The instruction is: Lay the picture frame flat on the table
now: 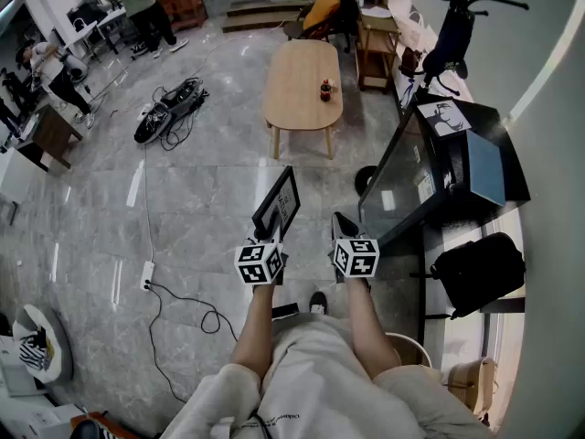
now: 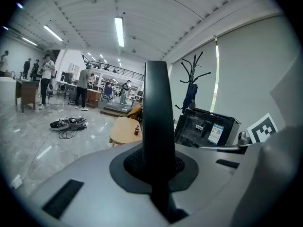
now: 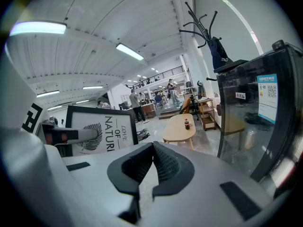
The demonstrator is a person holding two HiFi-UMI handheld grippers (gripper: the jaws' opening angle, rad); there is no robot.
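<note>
While left tongs (image 2: pixel 157 167) clamp the picture frame (image 1: pixel 277 201) over grey floor (image 1: pixel 183 218), right tongs (image 3: pixel 150 162) are closed, empty.

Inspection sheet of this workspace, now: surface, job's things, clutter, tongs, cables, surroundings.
surface: oval wooden table, ahead across the tiled floor.
job's things: picture frame, held in the air, not on the table.
clutter: small bottle standing on the table.
tongs: left tongs shut on the frame's edge; right tongs shut, empty.
cables: black bundle and white power strip on the floor.
surroundings: glass-fronted black cabinet at right; coat rack; people at the back.
</note>
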